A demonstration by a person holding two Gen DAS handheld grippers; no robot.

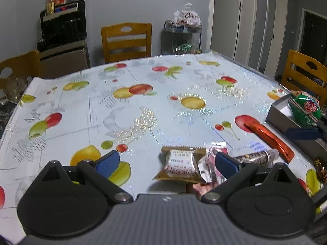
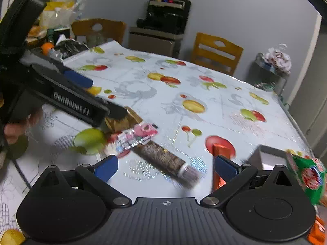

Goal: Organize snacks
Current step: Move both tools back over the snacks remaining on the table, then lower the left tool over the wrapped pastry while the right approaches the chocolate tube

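The snacks lay on the fruit-print tablecloth (image 1: 143, 110). A brown-wrapped cake (image 1: 179, 163) sat between the spread fingers of the left tongs (image 1: 166, 163), untouched, with a pink packet (image 1: 211, 163) against the right finger. A dark tube (image 2: 163, 159) lay between the spread fingers of the right tongs (image 2: 165, 168), an orange bar (image 2: 217, 163) behind their right finger. Right of them, a grey box (image 2: 265, 159) held a green packet (image 2: 308, 175). A hand (image 2: 18, 126) gripped the left tongs.

left wrist: low, close over table (image 1: 143, 110), facing chairs | right wrist: low, facing left | shared: snacks, tablecloth
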